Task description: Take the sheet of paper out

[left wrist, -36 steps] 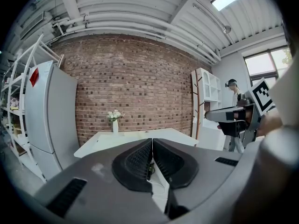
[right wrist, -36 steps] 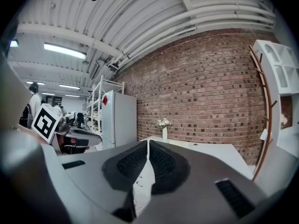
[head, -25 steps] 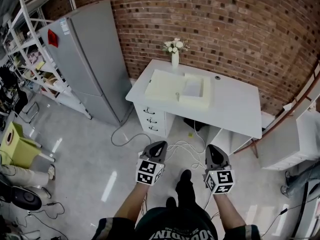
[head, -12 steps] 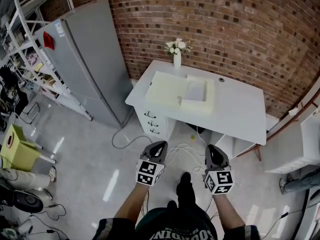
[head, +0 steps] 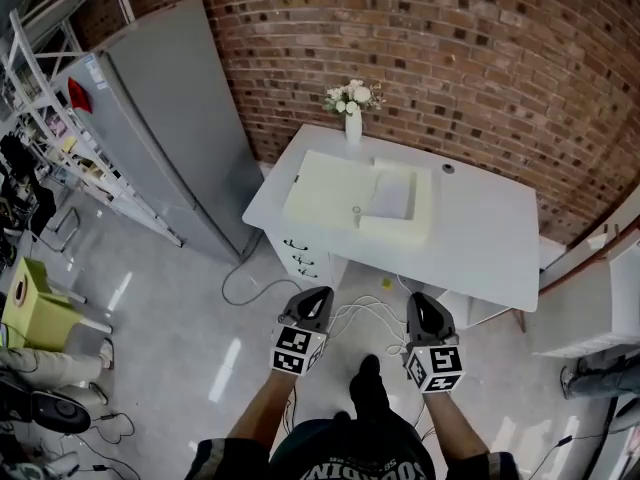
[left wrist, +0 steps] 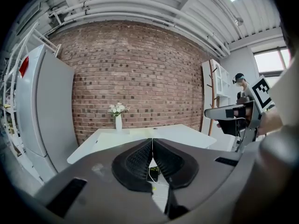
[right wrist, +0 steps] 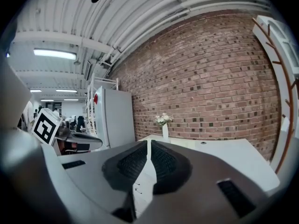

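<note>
A pale yellow-green case [head: 330, 193] lies open on the white desk [head: 480, 238], and a light sheet of paper [head: 388, 196] rests in its right half. Both grippers hang over the floor well short of the desk's front edge. My left gripper [head: 312, 303] is shut with nothing between its pads. My right gripper [head: 425, 308] is also shut and empty. In the left gripper view the closed jaws [left wrist: 152, 140] point toward the desk [left wrist: 182, 134]. The right gripper view shows its closed tips [right wrist: 148, 141] aimed at the desk [right wrist: 219, 148].
A white vase of flowers [head: 352, 118] stands at the desk's back edge against the brick wall. A drawer unit [head: 300, 253] sits under the desk's left end. A grey fridge [head: 170, 118] and shelves [head: 50, 118] stand to the left. Cables [head: 365, 303] trail on the floor.
The person has walked toward the desk, which now sits lower and larger in the head view. Both grippers moved forward with the person and stayed shut.
</note>
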Available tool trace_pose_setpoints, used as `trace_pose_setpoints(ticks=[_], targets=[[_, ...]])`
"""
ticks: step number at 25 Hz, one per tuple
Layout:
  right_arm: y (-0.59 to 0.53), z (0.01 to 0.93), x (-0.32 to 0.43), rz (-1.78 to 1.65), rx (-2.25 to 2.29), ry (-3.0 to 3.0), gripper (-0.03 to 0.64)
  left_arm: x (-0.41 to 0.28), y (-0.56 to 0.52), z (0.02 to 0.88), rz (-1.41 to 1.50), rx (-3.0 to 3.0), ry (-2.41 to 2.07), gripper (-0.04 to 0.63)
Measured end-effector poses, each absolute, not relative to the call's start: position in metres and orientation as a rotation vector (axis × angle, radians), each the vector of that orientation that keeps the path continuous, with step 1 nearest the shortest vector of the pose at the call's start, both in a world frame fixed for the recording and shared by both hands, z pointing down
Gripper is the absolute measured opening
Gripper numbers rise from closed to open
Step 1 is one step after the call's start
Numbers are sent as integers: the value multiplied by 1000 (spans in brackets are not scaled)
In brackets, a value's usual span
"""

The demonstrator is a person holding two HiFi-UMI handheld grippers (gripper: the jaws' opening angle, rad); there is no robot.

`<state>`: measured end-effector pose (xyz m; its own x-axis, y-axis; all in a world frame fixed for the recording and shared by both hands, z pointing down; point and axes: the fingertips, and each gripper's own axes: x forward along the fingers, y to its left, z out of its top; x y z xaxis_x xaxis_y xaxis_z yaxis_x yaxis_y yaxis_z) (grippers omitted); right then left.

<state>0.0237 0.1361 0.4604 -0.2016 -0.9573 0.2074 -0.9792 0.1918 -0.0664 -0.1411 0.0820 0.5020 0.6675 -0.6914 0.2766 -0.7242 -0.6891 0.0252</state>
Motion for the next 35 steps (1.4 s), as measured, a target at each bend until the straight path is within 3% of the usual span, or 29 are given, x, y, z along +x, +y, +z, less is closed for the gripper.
trace_pose_setpoints(ticks=[35], targets=[[-83,476,93,257,1788,-2326,71,-40,-144,510,366,2727,-1144,11]])
